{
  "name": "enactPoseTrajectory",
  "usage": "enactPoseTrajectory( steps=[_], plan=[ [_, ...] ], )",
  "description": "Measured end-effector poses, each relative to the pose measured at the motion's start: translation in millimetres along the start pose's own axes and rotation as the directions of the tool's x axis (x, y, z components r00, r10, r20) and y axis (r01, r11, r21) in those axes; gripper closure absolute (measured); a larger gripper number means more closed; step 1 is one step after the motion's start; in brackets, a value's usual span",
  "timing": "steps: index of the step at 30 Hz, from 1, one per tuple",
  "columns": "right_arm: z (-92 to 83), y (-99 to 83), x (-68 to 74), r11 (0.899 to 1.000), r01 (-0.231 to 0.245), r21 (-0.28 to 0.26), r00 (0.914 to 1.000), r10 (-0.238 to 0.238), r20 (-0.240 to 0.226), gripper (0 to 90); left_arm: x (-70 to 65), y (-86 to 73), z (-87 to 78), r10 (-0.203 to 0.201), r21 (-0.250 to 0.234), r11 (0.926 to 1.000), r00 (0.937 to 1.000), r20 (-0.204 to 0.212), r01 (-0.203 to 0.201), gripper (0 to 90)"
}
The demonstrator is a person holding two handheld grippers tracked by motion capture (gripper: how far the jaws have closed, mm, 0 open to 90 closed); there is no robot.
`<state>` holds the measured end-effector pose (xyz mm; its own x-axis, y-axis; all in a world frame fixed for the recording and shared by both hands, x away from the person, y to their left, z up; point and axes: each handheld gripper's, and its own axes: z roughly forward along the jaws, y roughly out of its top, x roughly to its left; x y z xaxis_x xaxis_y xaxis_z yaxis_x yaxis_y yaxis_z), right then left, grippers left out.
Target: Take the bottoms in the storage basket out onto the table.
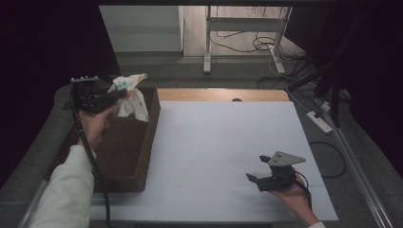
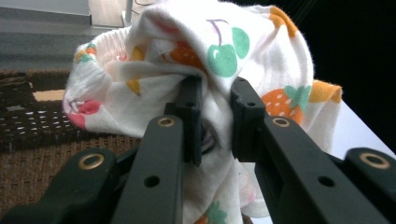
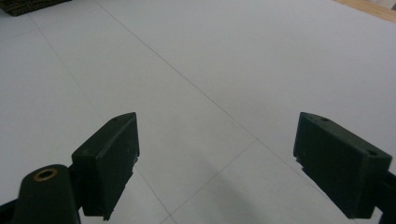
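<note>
The left gripper (image 1: 124,93) is clamped on a cloth (image 1: 132,97). The cloth is white with little fruit pictures on it. It hangs in the air over the far end of the basket (image 1: 145,156), which sits at the left side of the table (image 1: 223,142). In the left gripper view the jaws squeeze a thick fold near the top of the cloth (image 2: 219,56).

The cloth looks soft, light and floppy. It will sag and swing when it is moved. It will not break. A bunched fold is a good place to grab, since a thin edge could slip out.

The right gripper (image 1: 255,170) rests low over the table with its jaws wide apart and nothing in them.
</note>
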<state>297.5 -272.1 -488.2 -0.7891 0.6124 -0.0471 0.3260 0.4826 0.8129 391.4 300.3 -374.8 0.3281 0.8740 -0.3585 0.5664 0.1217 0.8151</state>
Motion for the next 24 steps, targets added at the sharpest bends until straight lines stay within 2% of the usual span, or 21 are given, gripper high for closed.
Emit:
enactPoseTrajectory(
  steps=[24],
  plan=[
    [0.3,-0.3,0.1,1.000,0.001,0.007,1.0000,-0.001,0.002,14.7,-22.1,-5.7,4.1,0.020,-0.005,0.9998,0.9966,0.080,-0.020,77.5]
  ],
)
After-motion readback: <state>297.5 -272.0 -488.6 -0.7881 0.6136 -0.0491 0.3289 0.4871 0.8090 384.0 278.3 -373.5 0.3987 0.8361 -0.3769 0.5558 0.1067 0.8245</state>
